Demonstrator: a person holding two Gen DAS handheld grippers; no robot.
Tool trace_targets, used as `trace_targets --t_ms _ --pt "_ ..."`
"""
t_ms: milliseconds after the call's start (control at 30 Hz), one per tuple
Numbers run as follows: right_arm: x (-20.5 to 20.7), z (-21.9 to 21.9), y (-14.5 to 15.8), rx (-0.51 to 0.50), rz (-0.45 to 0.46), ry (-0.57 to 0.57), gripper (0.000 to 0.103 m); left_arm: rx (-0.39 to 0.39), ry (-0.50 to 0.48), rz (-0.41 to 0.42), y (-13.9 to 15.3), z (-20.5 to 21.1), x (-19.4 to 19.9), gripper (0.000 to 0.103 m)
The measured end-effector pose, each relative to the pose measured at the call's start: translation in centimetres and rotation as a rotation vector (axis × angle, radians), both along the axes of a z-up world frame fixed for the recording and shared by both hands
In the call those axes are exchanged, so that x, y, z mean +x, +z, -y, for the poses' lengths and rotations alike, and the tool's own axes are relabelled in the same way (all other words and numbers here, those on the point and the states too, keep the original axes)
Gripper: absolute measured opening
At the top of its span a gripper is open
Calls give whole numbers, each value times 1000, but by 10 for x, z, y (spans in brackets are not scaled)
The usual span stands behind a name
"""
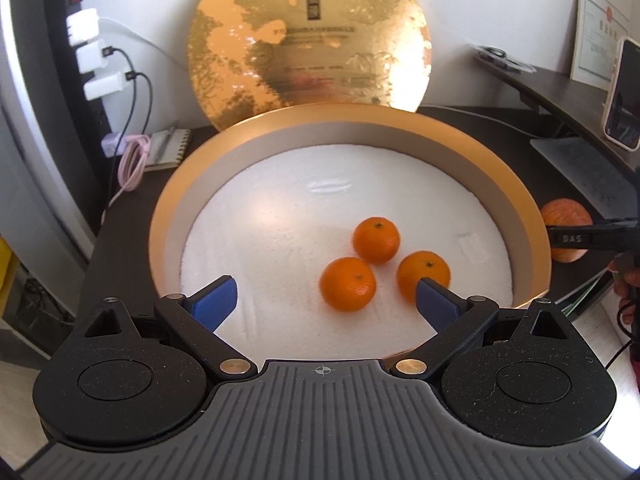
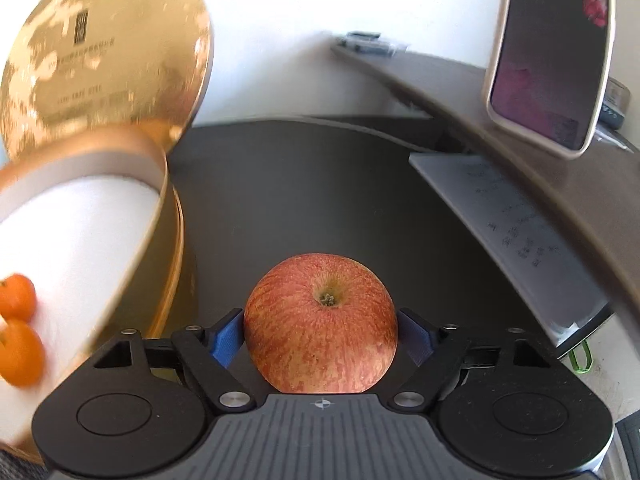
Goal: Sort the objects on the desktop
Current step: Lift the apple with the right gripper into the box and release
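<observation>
Three tangerines (image 1: 376, 240) (image 1: 348, 284) (image 1: 424, 276) lie on the white foam floor of a round gold-rimmed box (image 1: 320, 120). My left gripper (image 1: 326, 300) hangs over the box's near side, open, its blue pads standing wide apart with nothing between them. A red-streaked apple (image 2: 320, 320) sits between the blue pads of my right gripper (image 2: 320, 336), which is shut on it just right of the box (image 2: 80, 168). In the left wrist view the apple (image 1: 564, 216) shows past the box rim, behind a black finger (image 1: 580, 238) of the right gripper.
The box's gold lid (image 1: 308, 36) leans on the wall behind it. A phone (image 2: 552, 52) stands on a raised shelf at right, above a printed sheet (image 2: 512, 232). Chargers (image 1: 92, 56), a pink cable (image 1: 134, 164) and a notebook (image 1: 168, 148) are at left.
</observation>
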State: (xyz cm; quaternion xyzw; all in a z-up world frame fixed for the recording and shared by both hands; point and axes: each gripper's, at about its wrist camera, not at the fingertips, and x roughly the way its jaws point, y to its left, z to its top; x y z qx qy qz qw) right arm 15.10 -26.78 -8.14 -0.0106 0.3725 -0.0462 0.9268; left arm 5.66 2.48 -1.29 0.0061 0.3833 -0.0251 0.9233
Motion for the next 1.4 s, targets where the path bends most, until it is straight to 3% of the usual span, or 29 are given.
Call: trace_targets --t_ms 133,300,533,733,967,1167,1300,1400 --pt "1 -22 37 -2 86 34 80 -22 51 12 0 -26 -1 99" --pt "13 -81 72 22 148 187 80 -30 112 56 3 -56 -4 99" --pt "47 -191 47 64 13 467 80 -48 181 65 0 -92 -10 99" --pt "59 -252 20 14 -114 557 80 -61 229 56 -6 -116 -21 99" --pt "55 -264 15 -46 -169 579 82 -82 235 46 -10 -121 -24 99" --pt "40 -249 38 -43 -73 567 89 -86 223 32 -7 -111 -25 99" --pt "15 -215 64 49 0 521 91 -76 208 30 -2 -101 -31 99" --pt "-12 -184 81 132 64 470 97 -66 195 25 2 -92 -34 99"
